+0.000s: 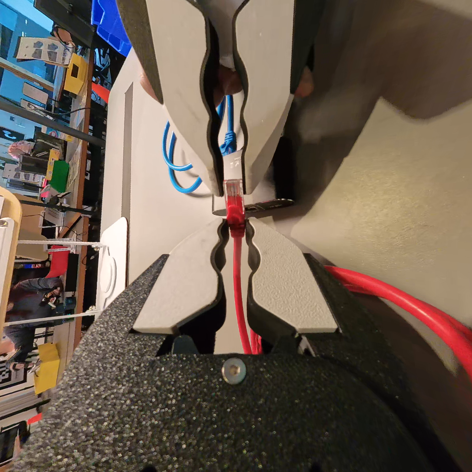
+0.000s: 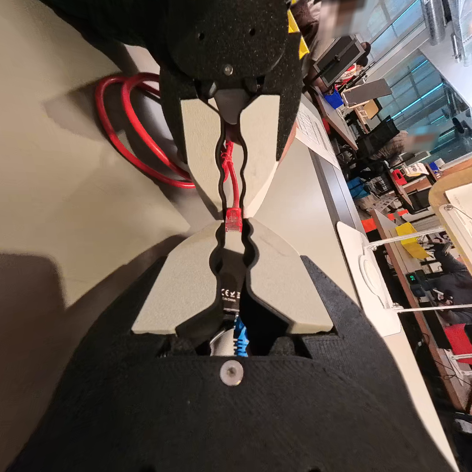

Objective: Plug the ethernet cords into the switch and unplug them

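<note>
1. The left gripper [image 1: 236,224] pinches the red ethernet cord [image 1: 240,281] just behind its plug, its two grey fingers [image 1: 281,281] pressed against the red boot.
2. The red cord's clear plug [image 1: 233,187] points forward at the right gripper [image 1: 231,189], which faces the left one tip to tip.
3. The right gripper [image 2: 233,227] is closed on the switch [image 2: 231,286], a slim dark-and-silver body held lengthwise between its fingers [image 2: 278,288].
4. In the right wrist view the plug [image 2: 233,221] sits at the switch's front end, at the mouth of the right gripper; whether it is fully seated in the port cannot be told.
5. A blue ethernet cord [image 2: 240,339] enters the switch at its rear end, close to the right gripper's base.
6. In the left wrist view the blue cord [image 1: 178,163] loops over the grey tabletop [image 1: 153,204] behind the right gripper.
7. The slack of the red cord [image 2: 122,143] lies coiled on the tabletop [image 2: 51,127] behind the left gripper.
8. A white panel [image 2: 357,268] lies at the tabletop's edge, with cluttered workbenches [image 2: 383,127] beyond it.
</note>
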Action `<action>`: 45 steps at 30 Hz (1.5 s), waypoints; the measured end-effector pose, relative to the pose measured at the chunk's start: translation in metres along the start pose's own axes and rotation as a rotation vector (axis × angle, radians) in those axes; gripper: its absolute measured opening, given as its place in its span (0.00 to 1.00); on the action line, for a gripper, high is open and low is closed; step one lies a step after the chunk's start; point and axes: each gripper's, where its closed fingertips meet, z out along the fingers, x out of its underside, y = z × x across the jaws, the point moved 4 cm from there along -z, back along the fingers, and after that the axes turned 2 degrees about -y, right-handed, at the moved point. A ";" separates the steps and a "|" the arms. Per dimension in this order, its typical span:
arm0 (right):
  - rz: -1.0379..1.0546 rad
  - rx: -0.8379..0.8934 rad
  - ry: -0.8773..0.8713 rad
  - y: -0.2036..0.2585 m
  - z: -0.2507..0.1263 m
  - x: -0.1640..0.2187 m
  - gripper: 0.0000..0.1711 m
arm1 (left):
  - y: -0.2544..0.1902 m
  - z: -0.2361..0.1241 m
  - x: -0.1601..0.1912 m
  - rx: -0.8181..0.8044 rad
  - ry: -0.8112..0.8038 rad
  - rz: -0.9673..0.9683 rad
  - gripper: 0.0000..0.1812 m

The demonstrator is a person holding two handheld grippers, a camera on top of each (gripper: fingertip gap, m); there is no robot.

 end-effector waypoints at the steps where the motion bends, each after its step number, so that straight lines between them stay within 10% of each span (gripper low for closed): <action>1: 0.005 0.000 0.000 -0.001 0.000 0.001 0.08 | 0.000 0.000 0.000 0.000 -0.003 -0.003 0.07; 45: 0.061 -0.042 -0.061 -0.001 -0.003 0.000 0.08 | 0.001 -0.004 -0.003 0.068 -0.005 -0.039 0.07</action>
